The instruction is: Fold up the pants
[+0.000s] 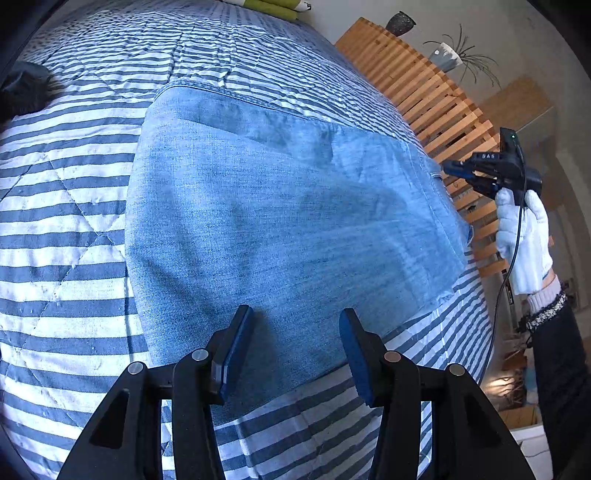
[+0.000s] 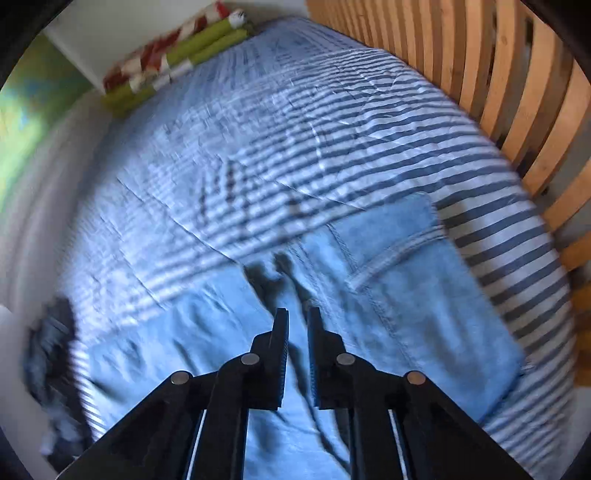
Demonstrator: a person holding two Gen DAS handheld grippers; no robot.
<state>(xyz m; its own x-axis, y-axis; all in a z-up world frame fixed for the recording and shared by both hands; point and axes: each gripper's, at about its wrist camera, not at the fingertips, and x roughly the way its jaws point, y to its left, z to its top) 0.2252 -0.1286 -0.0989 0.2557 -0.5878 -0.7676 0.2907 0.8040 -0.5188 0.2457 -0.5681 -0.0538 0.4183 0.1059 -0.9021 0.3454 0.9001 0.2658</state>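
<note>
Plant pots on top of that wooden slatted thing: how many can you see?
2. A dark pot sits at the far end of the wooden slatted frame; a white pot with thin trailing leaves sits nearer. Others may be out of view.

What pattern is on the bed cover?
Blue and white stripes on the bed cover, clearest in the left wrist view.

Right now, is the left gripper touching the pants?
Cannot tell. In the left wrist view the open left gripper overlaps the pants, but the camera looks along it, so a gap or contact would look the same. The right wrist view does not show it.
</note>
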